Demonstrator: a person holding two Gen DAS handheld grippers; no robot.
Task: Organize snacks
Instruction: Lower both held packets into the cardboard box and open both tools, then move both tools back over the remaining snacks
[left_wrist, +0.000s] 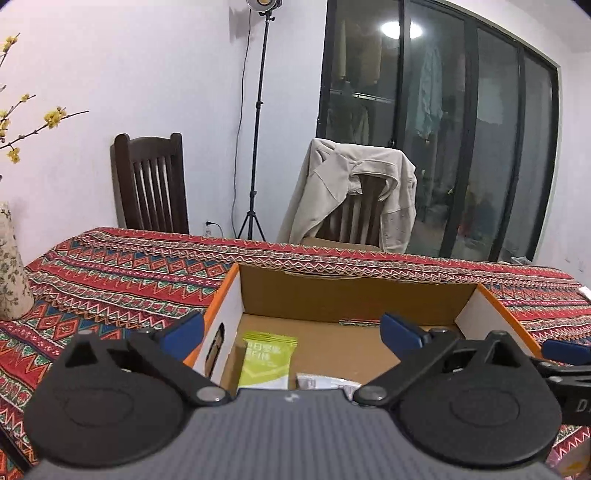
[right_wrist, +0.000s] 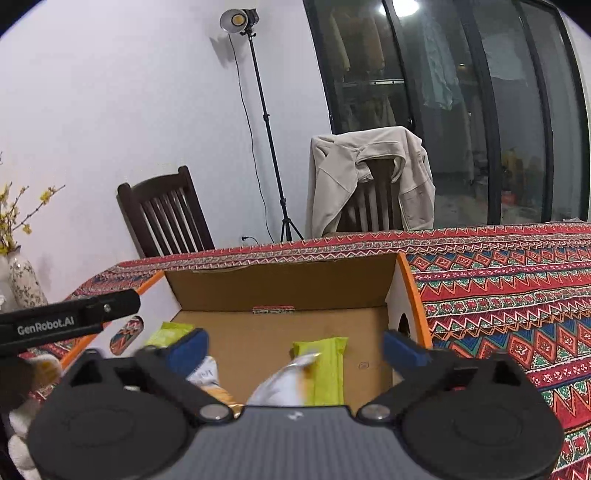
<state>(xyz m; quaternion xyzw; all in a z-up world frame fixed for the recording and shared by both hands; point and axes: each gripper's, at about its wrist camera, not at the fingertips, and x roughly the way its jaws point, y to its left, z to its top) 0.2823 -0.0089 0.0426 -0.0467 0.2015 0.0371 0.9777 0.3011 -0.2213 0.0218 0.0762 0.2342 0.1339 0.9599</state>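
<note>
Grippers, left (left_wrist: 291, 328) and right (right_wrist: 295, 345), both spread wide, empty, over cardboard box (right_wrist: 280, 286) of snack packets (right_wrist: 327, 363), perhaps four.

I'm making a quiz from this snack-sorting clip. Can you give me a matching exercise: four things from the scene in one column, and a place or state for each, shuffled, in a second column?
Things:
1. green snack packet
2. beige jacket
3. studio lamp
4. left gripper

Places or states:
A. on a tall tripod by the wall
B. lying in the cardboard box
C. jaws wide open, nothing between the pads
D. draped over a chair back

Pairs: 1-B, 2-D, 3-A, 4-C
</note>
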